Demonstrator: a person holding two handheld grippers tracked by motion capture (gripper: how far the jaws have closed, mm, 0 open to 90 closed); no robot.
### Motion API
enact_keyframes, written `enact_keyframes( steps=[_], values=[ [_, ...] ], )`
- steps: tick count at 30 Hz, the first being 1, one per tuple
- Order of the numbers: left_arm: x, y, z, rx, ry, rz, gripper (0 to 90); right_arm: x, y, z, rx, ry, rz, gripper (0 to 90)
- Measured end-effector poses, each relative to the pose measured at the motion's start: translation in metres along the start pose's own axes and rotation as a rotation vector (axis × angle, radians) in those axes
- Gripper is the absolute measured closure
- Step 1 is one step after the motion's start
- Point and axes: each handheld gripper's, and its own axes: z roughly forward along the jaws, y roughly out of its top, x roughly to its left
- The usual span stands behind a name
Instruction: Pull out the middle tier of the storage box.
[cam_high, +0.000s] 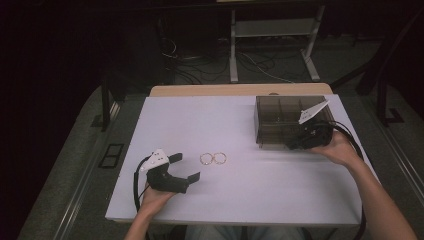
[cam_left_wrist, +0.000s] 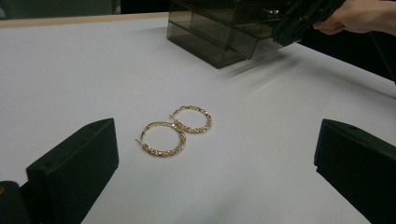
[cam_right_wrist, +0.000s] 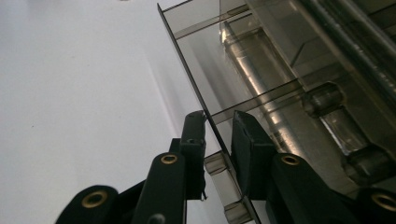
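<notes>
So over on the left side of the white table (cam_high: 250, 190) the left gripper (cam_high: 186, 166) sits low near the front edge, held in the person's left hand (cam_high: 152, 199), jaws spread wide apart with nothing between them. Its own view looks straight at the two gold hoop earrings (cam_left_wrist: 176, 131), which lie flat on the tabletop a little ahead of the jaw tips, side by side and touching at their rims (sparkly stones all the way round, by the look of it). In the high view the pair sits near the middle of the table, just right of that gripper and well apart from the box. Moving right, there's the smoky see-through organiser box (cam_high: 280, 120) at the far right of the table, with dividers showing inside. The right gripper (cam_right_wrist: 218, 135) is at the box's front corner, right hand (cam_high: 340, 149) behind it. In the right gripper view its jaws are pulled in close, one on each side of a thin transparent panel (cam_right_wrist: 187, 60) of the box, so it's gripping the panel's edge rather than standing free. Past the table's far edge there's a dark floor with loose cables (cam_high: 255, 62) and a metal frame (cam_high: 272, 30).
</notes>
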Motion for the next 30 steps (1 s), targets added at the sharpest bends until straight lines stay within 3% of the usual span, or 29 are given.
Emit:
enact_keyframes(
  steps=[9,30],
  values=[
    [-0.0001,0.0000,-0.0003,-0.001,0.001,-0.001,0.0,0.0009,-0.0010,0.0013,0.023,0.022,-0.011,75.3],
    [-0.0003,-0.0002,0.0007,0.004,0.001,-0.003,0.0,0.0049,-0.0084,0.0006,0.027,0.072,0.019,75.8]
  ],
)
